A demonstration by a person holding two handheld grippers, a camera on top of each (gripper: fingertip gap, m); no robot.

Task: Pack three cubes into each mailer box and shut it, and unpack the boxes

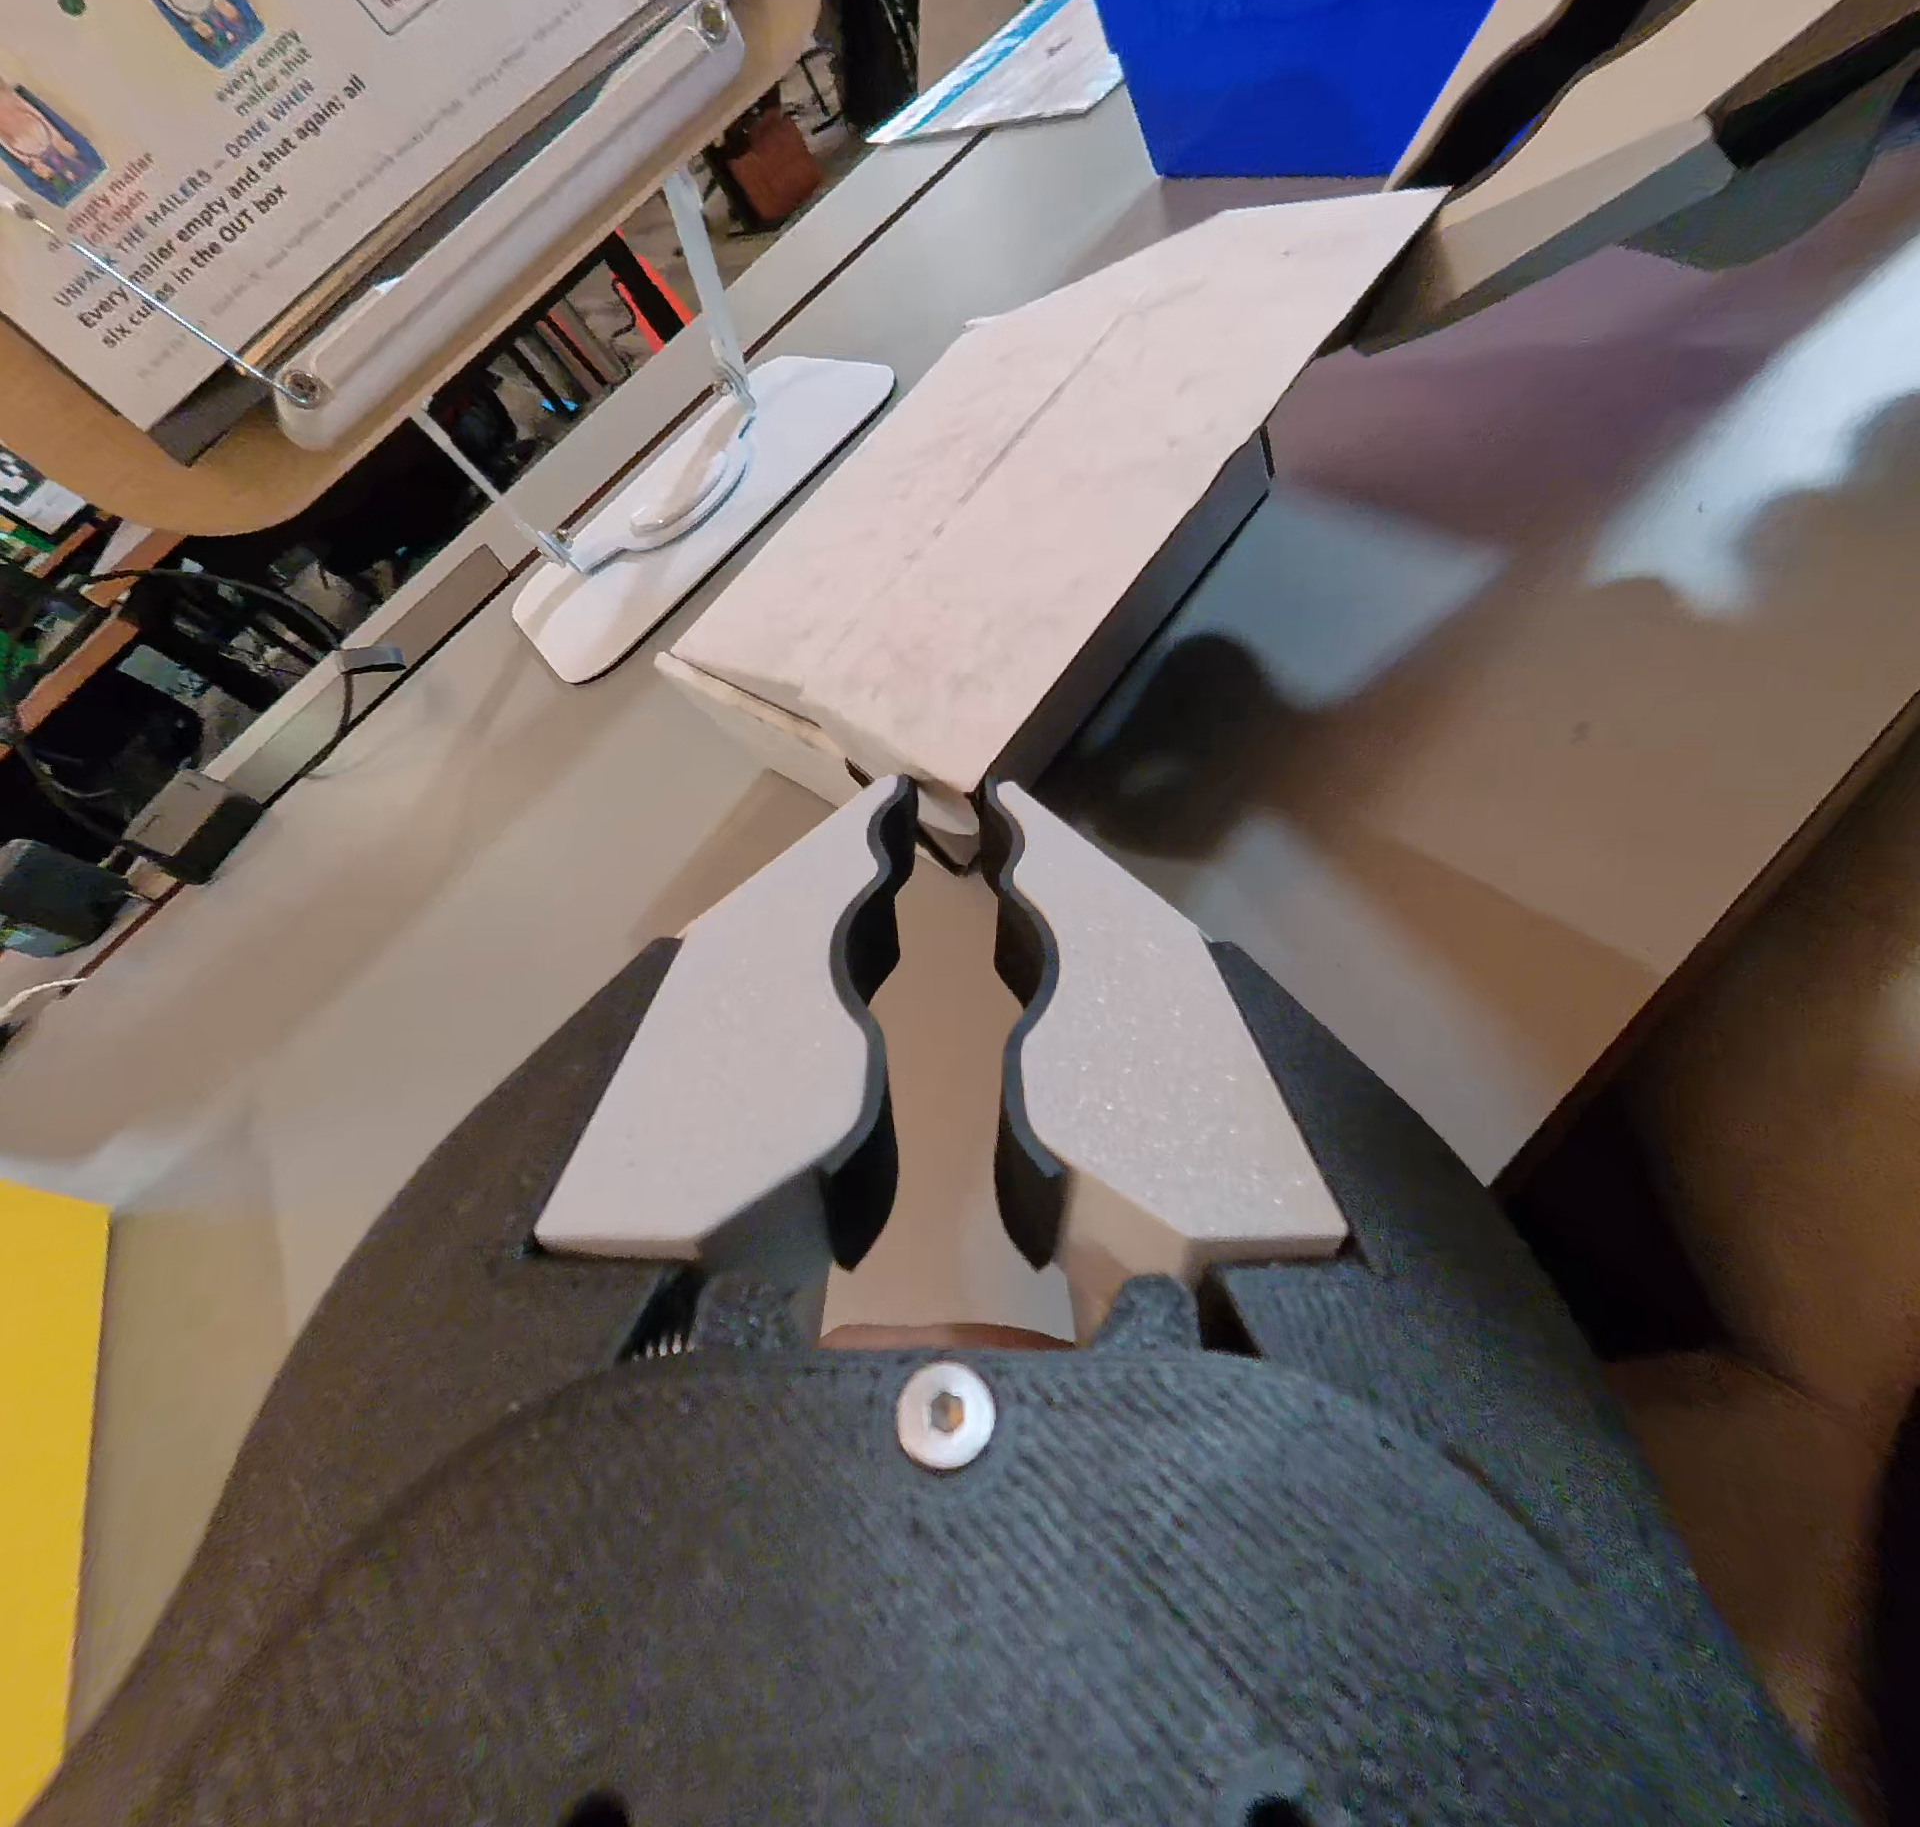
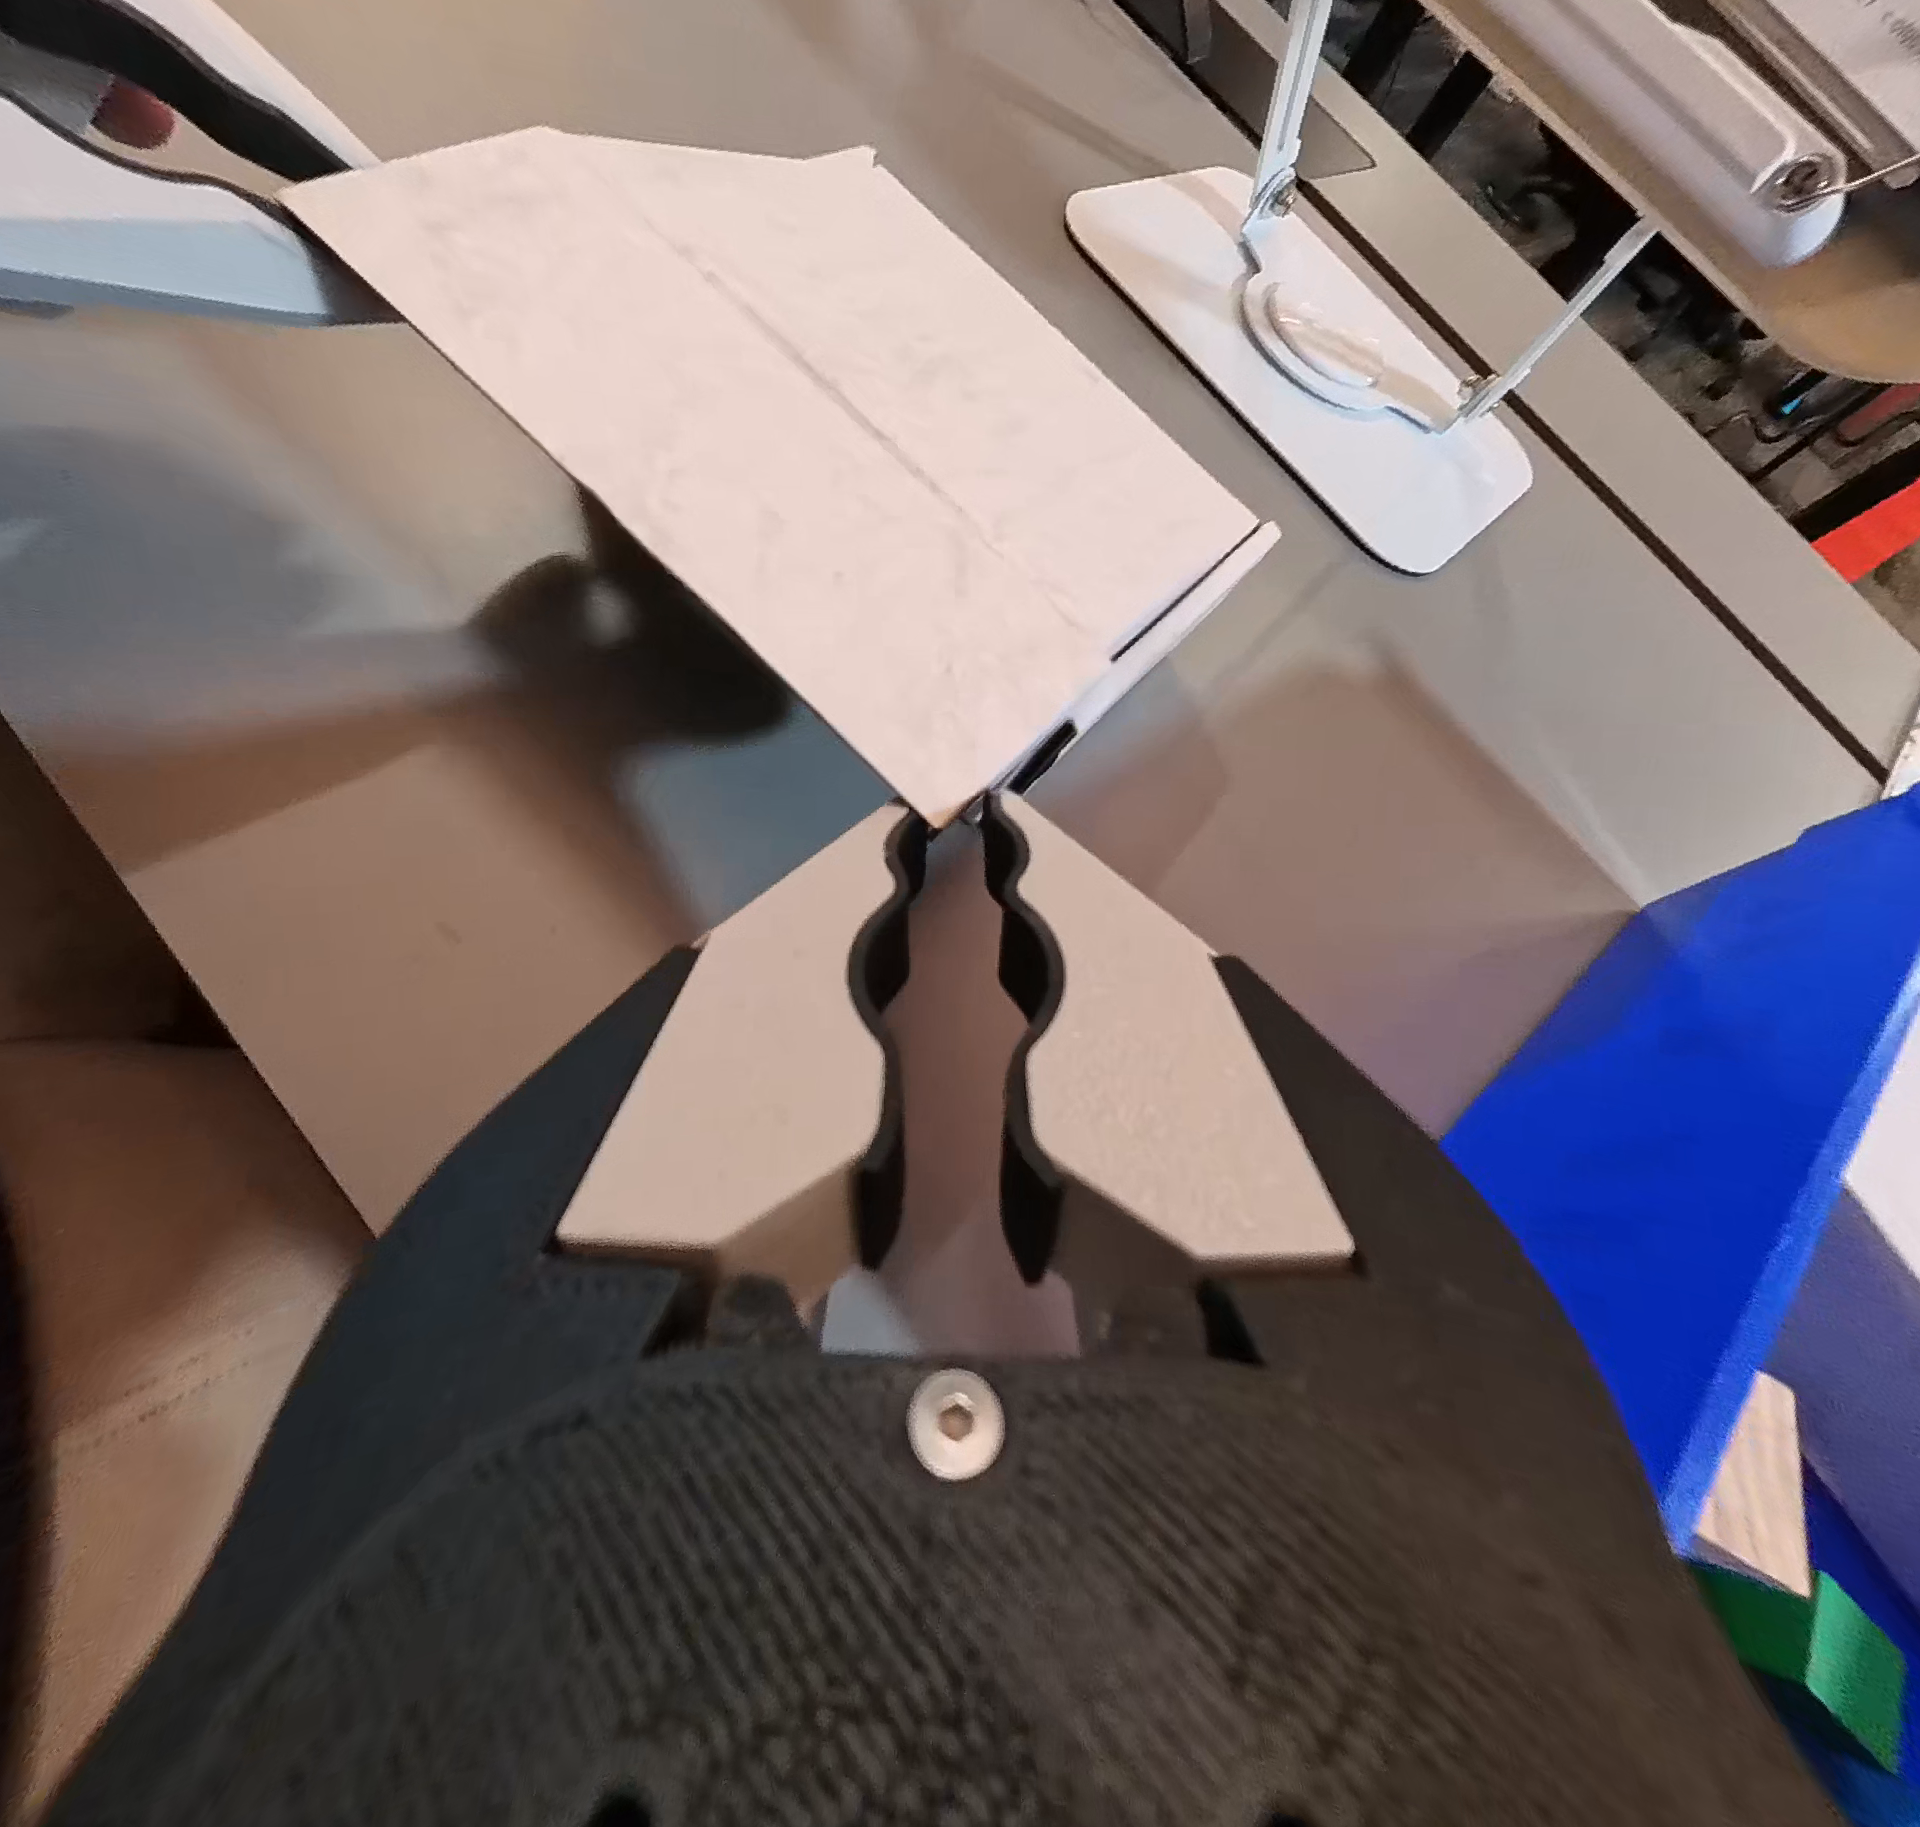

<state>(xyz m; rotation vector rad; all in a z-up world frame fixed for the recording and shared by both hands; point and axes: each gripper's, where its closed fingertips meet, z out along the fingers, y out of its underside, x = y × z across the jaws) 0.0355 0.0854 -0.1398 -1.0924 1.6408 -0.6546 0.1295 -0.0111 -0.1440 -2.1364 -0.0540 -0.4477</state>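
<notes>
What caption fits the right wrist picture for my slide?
Right gripper fingers pinch a corner of the white mailer box above the grey table, beside a blue bin.

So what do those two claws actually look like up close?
Both look alike: the left claw and right claw each have a black, ridged printed body with one silver screw, and two pale grey wedge-shaped fingers edged inside with wavy black pads. No cables or sleeves show.

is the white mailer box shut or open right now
Shut, as far as shows: the white mailer box has its lid flat over the body, with the left claw and right claw at opposite corners.
</notes>
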